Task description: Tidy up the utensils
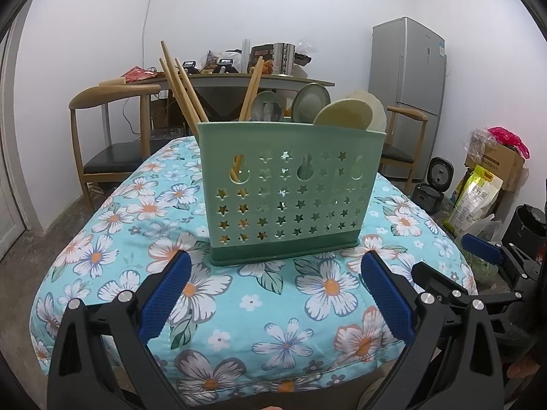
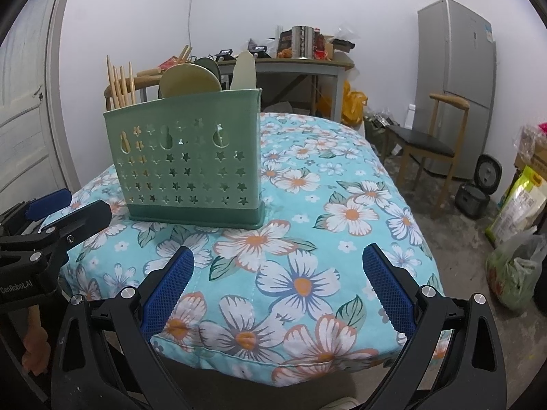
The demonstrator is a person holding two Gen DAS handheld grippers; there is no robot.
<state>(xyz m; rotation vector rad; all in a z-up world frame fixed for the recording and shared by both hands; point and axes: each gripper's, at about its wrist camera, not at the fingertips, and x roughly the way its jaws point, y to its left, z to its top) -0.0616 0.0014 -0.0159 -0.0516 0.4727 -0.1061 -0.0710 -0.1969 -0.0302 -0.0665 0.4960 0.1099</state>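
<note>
We're looking at a mint-green utensil holder [image 1: 290,184] with star-shaped cutouts and a darker green base band. The tablecloth [image 1: 239,294] under it is turquoise with white flowers, orange centres, some blue-edged petals and green leaves. Chopsticks [image 1: 181,85] are tan wood, the spoons [image 1: 342,114] sage green and cream. Our gripper pads [image 1: 167,294] are bright blue on black frames. The fridge [image 2: 454,85] is silver-grey.
</note>
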